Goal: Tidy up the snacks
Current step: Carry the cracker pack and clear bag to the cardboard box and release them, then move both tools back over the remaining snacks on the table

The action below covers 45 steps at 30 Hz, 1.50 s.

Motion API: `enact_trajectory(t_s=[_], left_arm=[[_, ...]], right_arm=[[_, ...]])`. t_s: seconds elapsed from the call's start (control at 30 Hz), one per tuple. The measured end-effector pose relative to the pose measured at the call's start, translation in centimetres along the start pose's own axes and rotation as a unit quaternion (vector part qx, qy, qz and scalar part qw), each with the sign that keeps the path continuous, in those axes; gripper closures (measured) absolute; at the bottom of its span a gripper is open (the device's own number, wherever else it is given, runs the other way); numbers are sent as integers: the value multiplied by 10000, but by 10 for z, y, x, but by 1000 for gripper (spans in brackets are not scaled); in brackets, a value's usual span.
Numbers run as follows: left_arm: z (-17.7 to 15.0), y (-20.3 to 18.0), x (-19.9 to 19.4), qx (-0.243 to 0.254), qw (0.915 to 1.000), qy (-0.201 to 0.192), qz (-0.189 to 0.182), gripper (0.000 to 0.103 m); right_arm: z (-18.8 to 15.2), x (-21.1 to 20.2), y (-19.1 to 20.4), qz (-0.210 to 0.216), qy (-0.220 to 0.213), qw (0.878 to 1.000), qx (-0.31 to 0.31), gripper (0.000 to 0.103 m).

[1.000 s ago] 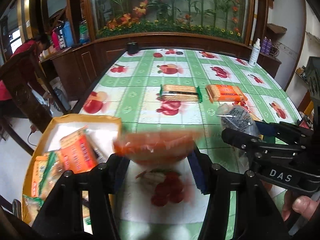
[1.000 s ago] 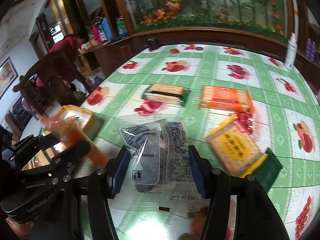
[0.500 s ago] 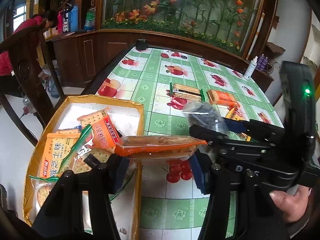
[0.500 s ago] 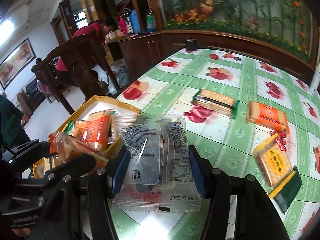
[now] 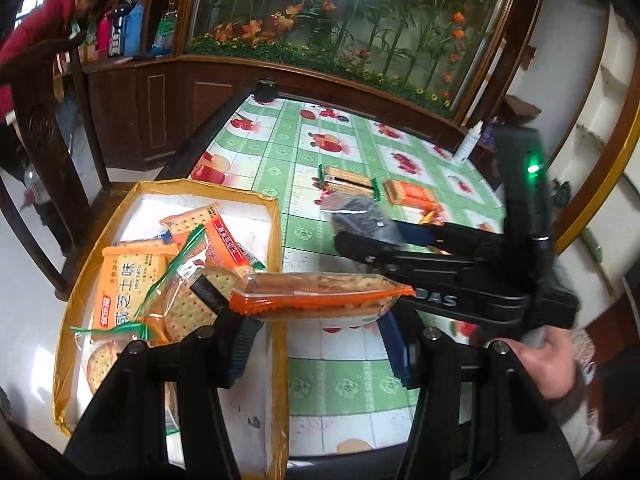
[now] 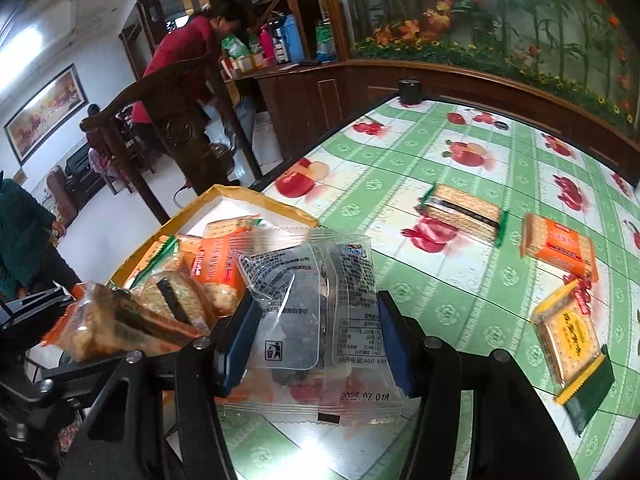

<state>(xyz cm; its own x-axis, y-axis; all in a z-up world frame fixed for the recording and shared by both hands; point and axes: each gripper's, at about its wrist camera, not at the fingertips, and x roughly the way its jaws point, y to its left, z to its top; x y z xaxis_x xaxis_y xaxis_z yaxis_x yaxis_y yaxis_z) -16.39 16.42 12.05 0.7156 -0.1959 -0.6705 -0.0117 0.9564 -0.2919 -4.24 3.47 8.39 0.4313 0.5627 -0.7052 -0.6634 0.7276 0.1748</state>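
Note:
My left gripper [image 5: 316,344] is shut on an orange cracker packet [image 5: 320,295], held level above the right wall of the yellow box [image 5: 276,232]; the packet also shows in the right wrist view [image 6: 116,330]. The box holds several cracker packs [image 5: 132,276]. My right gripper [image 6: 316,340] is shut on two clear packets of dark snacks [image 6: 312,312], held above the table beside the box [image 6: 248,196]. In the left wrist view the right gripper [image 5: 360,236] sits to the right of mine with the dark packets [image 5: 360,216].
On the green fruit-print tablecloth [image 6: 460,184] lie a green-edged cracker pack [image 6: 460,212], an orange pack [image 6: 560,246] and a yellow pack [image 6: 568,340]. A black cup [image 6: 409,90] stands at the far edge. A wooden chair [image 6: 176,128] and people are at the left.
Both grippers have moved left with their packets, from over the table middle to the yellow box. The orange packet now hangs over the box's right wall.

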Motion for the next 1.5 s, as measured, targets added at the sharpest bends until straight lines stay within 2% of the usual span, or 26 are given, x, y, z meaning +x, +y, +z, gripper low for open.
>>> enact_trajectory(t_s=[0.23, 0.33, 0.4, 0.5, 0.67, 0.73, 0.77, 0.8, 0.87, 0.97, 1.07, 1.23, 1.33, 1.5], left_arm=[[-3, 24, -33, -400, 9978, 169, -507, 46], [-2, 30, -54, -351, 9992, -9, -173, 46], [0, 40, -58, -458, 9989, 21, -124, 46], [-2, 56, -46, -592, 9979, 230, 144, 46], [-12, 79, -6, -863, 9925, 810, 306, 46], [-15, 81, 3, -958, 9918, 831, 162, 44], [-16, 82, 8, -1002, 9910, 864, 196, 40], [-15, 83, 12, -1027, 9905, 881, 249, 31], [-15, 87, 18, -1148, 9890, 888, 279, 23], [-15, 93, 17, -1366, 9872, 801, 210, 22], [-12, 90, 12, -1299, 9884, 641, 468, 21], [-4, 77, 14, -982, 9921, 479, 615, 21], [-1, 63, 17, -654, 9928, 346, 945, 19], [6, 40, 28, -250, 9921, 139, 1225, 17]], right_arm=[[16, 6, 23, 232, -32, 9994, -244, 45], [26, 13, 37, 363, -24, 9985, -411, 45], [33, 23, 46, 438, -8, 9978, -499, 45], [42, 43, 61, 461, 97, 9965, -691, 45], [54, 83, 75, 298, 351, 9950, -887, 45], [57, 99, 84, 218, 421, 9934, -1043, 44], [58, 104, 87, 201, 441, 9930, -1081, 43], [59, 112, 90, 205, 501, 9922, -1126, 43], [61, 123, 91, 318, 601, 9920, -1060, 40], [63, 116, 82, 687, 531, 9937, -708, 36], [65, 99, 70, 918, 285, 9945, -414, 31], [64, 77, 59, 769, 126, 9964, -326, 30], [58, 65, 48, 649, 60, 9976, -217, 30], [45, 35, 29, 361, -178, 9991, -160, 30]])
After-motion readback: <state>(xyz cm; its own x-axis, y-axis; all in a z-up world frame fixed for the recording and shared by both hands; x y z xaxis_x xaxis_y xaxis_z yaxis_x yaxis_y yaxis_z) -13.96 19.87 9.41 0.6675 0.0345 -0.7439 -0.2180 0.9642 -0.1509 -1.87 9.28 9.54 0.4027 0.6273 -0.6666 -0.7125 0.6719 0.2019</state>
